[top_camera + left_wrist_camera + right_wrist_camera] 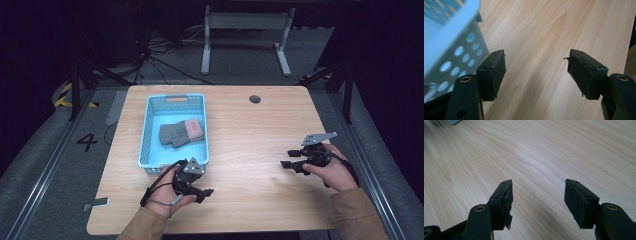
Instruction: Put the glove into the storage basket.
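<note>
Resting on pale wooden bench (250,150), hands idle; packing step looks done. Light blue perforated plastic basket (150,135) holds grey-and-pink knitted gloves (182,132). Left claw (204,194) apart, empty, beside basket; right claw (289,158) apart, empty. Next: likely nothing to grasp.

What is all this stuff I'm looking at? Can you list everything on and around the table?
Table: one, light wood, centre, with a dark round hole near its far edge.
Basket: one, light blue plastic with holes, left part of the table.
Gloves: a grey pair with pink cuffs, lying in the basket.
White frame: one, on the floor beyond the table.
Cables: several, black, on the floor at the far left.
Left gripper: one, black, open, empty, just in front of the basket.
Right gripper: one, black, open, empty, right part of the table.
</note>
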Available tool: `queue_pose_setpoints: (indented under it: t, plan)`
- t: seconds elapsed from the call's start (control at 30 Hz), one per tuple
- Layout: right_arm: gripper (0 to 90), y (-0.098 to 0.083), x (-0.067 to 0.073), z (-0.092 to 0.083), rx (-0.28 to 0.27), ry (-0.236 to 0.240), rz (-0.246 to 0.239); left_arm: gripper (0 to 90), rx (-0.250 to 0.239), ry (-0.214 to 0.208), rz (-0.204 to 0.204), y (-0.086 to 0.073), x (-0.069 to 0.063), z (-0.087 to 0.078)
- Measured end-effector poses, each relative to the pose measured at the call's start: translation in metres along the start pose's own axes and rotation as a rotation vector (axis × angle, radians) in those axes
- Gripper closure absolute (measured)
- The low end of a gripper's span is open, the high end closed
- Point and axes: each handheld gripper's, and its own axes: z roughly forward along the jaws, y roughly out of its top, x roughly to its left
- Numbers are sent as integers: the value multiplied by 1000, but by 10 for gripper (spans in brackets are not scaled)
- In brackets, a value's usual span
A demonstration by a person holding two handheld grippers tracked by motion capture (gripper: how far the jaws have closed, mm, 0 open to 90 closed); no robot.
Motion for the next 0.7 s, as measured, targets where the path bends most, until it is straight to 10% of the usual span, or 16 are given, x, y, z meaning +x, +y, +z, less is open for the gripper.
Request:
queue_pose_setpoints:
  t: [0.7]
  plan:
    - [403, -2, 0, 6, 28, -2, -6, 312, 24, 28, -74, -12, 8, 13]
